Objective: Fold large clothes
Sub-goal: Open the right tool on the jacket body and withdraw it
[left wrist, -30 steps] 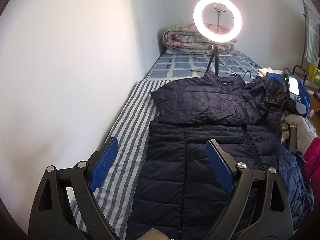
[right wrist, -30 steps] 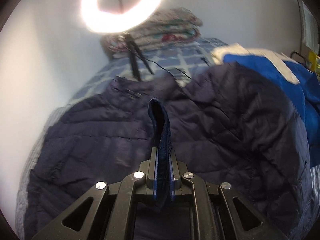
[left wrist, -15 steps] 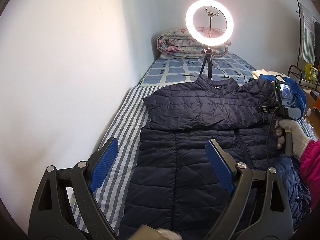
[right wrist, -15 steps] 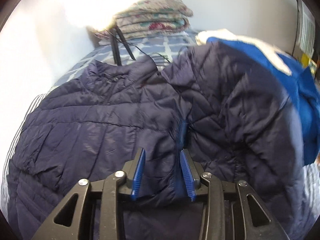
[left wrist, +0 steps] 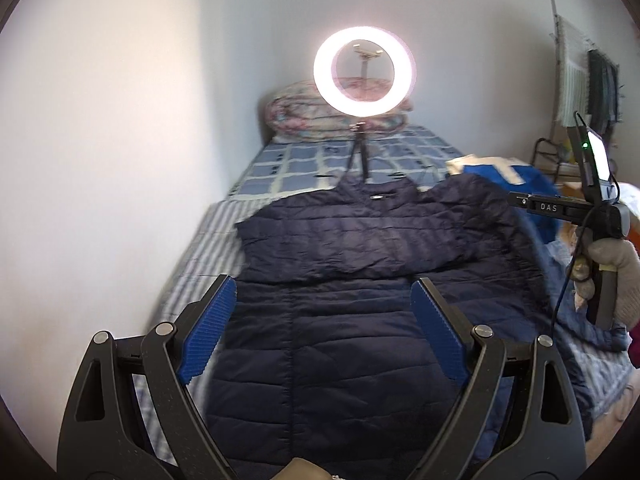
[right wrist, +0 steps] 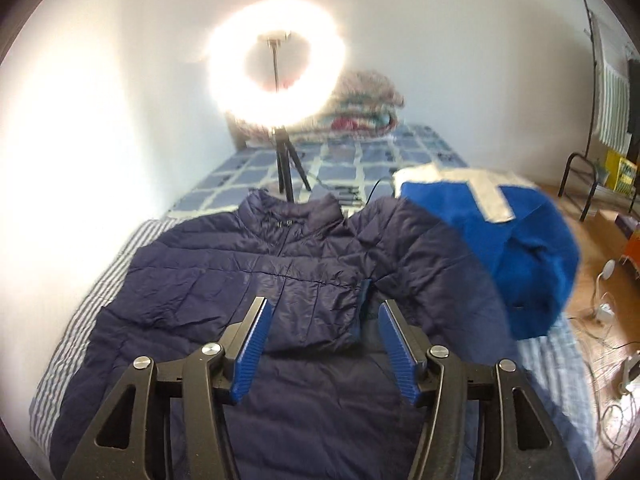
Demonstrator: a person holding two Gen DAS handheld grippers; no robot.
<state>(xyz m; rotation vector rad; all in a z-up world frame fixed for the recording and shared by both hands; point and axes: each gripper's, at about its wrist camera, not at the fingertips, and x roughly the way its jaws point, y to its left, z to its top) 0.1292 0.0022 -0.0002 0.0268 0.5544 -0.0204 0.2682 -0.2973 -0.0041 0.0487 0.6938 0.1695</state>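
Right gripper (right wrist: 324, 340): its jaws were seen opening, with nothing pressed between the pads; it was held above the jacket, pointing down toward the folded sleeve.
Left gripper (left wrist: 320, 332): its jaws were held wide and empty, above the near left part of the jacket.
Jacket (right wrist: 248, 280): a dark navy quilted jacket was laid flat on the bed (right wrist: 72, 344), collar at the far end, hem at the near end, so its long axis ran from near to far, straight ahead of both grippers.
Folded sleeve (right wrist: 316, 312): one sleeve was laid across the chest, its cuff just beyond the right gripper's fingertips.
Other sleeve (right wrist: 432, 256): the right-hand sleeve was still spread out to the far right, partly under a blue garment (right wrist: 520, 256).
Nearer hand: the right gripper was judged nearer to that unfolded sleeve.
Beyond the jacket: a ring light (left wrist: 363, 71) on a tripod stood on the bed just past the collar.
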